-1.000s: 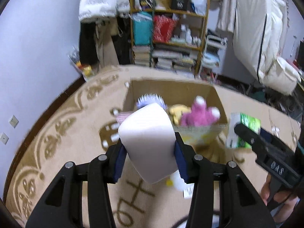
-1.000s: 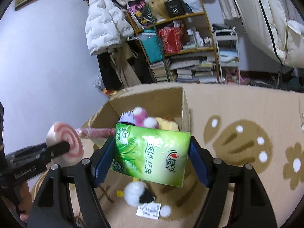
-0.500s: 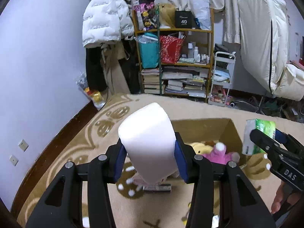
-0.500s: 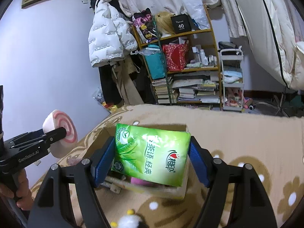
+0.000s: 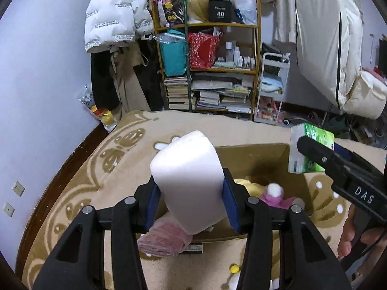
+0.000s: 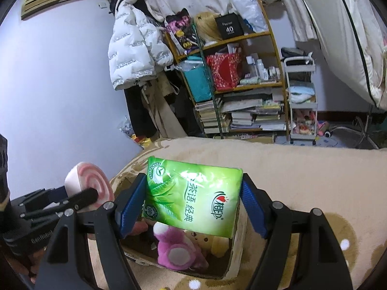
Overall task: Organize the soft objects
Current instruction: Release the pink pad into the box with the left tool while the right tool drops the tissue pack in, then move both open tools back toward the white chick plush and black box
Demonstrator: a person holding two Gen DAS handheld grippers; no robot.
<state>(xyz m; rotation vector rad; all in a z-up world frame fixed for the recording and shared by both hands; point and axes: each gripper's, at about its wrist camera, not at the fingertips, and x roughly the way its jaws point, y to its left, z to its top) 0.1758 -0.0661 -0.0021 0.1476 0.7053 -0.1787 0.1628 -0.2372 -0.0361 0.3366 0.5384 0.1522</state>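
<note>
Both hands have carried their loads forward until they hang over the cardboard box (image 5: 261, 152). Clamped in the left tool (image 5: 191, 200) is the pink-swirl cushion (image 5: 188, 178), above the box's near left corner. Pinched by its short ends in the right tool (image 6: 193, 205), the green tissue pack (image 6: 193, 193) lies crosswise above the plush toys (image 6: 176, 249), so each likely needs only lowering.

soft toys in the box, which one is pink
The pink plush toy with a white pom-pom, lying nearest the box's front wall. The yellow plush beside it is the other one visible.
</note>
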